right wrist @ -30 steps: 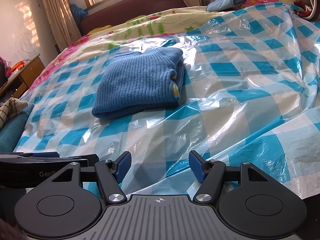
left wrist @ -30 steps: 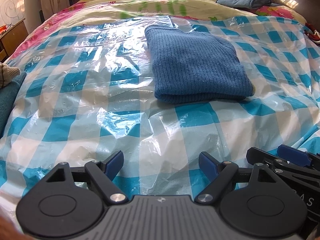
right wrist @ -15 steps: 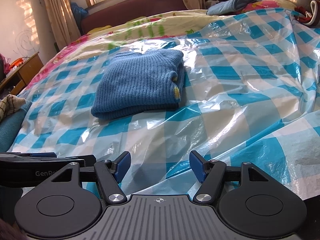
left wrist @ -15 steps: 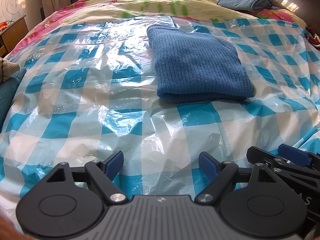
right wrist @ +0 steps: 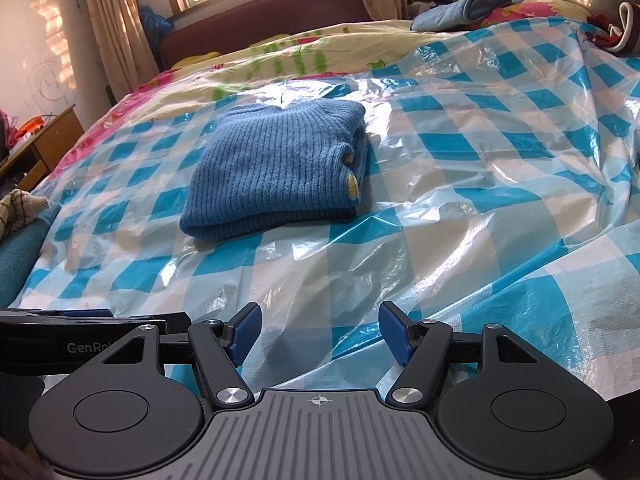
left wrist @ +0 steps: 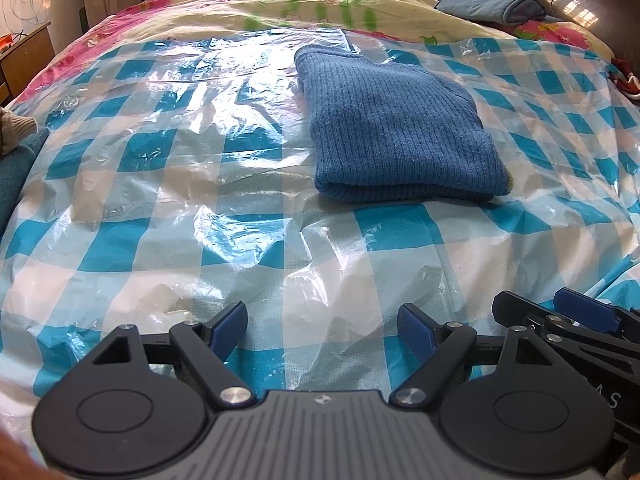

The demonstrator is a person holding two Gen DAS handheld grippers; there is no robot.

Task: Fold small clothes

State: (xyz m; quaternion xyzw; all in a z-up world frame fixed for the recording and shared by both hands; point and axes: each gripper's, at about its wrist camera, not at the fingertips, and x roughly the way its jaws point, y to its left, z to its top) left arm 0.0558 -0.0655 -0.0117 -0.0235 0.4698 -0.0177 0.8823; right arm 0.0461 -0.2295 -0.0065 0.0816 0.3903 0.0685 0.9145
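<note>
Left wrist: your left claw (left wrist: 322, 330) gapes empty, well short of the folded blue sweater (left wrist: 394, 130) on the bed's checked plastic sheet (left wrist: 160, 184); leave it flat.
Right wrist: right claw (right wrist: 319, 332) likewise spread, holding nothing; sweater (right wrist: 276, 172) looks done; check edges before reaching.

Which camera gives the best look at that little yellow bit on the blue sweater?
The right wrist view: the yellow patch shows clearly on the folded blue sweater at its open side. The left wrist view catches only a sliver at the sweater's corner.
</note>
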